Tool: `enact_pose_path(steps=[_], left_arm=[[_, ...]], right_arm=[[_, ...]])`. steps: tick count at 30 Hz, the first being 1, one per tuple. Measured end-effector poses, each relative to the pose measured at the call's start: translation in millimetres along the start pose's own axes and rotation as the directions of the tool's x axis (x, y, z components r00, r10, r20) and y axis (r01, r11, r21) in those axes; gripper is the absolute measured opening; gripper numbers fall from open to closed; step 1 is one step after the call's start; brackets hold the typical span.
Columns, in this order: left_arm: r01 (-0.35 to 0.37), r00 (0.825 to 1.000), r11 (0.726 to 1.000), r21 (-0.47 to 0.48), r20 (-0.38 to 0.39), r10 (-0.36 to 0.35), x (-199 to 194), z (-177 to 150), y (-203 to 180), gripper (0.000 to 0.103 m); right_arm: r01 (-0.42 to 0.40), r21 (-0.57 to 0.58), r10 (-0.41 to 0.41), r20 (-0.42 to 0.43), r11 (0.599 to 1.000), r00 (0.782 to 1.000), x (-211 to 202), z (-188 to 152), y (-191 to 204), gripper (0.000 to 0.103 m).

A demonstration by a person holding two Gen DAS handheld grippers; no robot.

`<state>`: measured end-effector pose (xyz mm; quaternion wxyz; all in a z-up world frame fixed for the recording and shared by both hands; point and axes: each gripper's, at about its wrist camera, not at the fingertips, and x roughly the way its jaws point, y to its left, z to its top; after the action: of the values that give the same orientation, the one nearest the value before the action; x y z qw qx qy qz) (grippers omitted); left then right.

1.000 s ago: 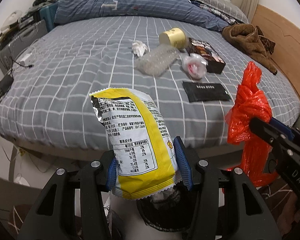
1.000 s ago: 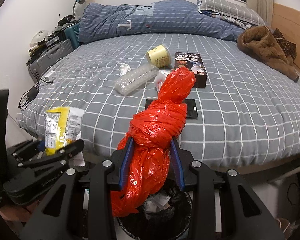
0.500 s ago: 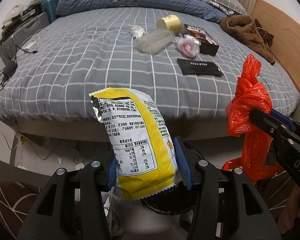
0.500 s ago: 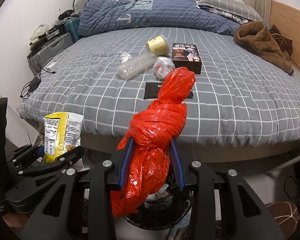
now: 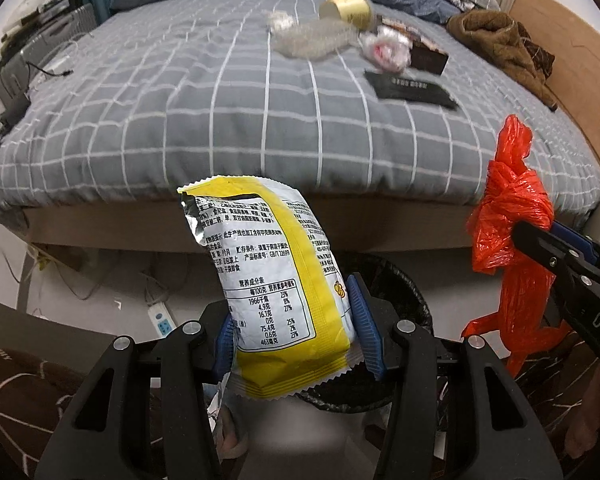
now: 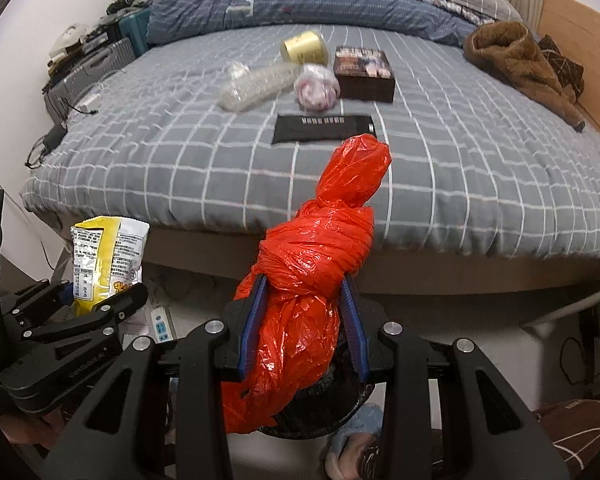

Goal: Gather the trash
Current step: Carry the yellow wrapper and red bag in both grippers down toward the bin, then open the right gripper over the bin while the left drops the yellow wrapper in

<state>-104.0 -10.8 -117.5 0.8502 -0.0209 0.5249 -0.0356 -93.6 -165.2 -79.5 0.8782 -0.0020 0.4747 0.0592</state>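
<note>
Both grippers have sunk toward the black bin (image 5: pixel 396 292) below the bed (image 5: pixel 260 112); its edge now sits higher in view. Left gripper (image 5: pixel 296 334) jaws clamp one yellow snack bag (image 5: pixel 276 280), its label showing "GB/T 22699". Right gripper (image 6: pixel 302 330) jaws pinch one knotted red plastic bag (image 6: pixel 312 264) over the bin

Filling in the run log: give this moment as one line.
left gripper: shut on snack bag | right gripper: shut on red plastic bag | both above black bin
</note>
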Motion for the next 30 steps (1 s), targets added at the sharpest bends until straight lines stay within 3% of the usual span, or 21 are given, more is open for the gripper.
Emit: enact_pose_path(steps=[18,30], left_arm=[[0.006,0.988,1.0,0.001,-0.155,-0.005,87,-2,4,0.049],[0.009,0.978,1.0,-0.018,-0.207,-0.013,120,-5,12,0.049]], right_arm=[[-0.005,0.004,0.006,-0.174,1.0,0.985,94,-18,-9,0.035],[-0.029,-0.023,0.021,-0.311,0.999,0.95,158,-39,9,0.034]])
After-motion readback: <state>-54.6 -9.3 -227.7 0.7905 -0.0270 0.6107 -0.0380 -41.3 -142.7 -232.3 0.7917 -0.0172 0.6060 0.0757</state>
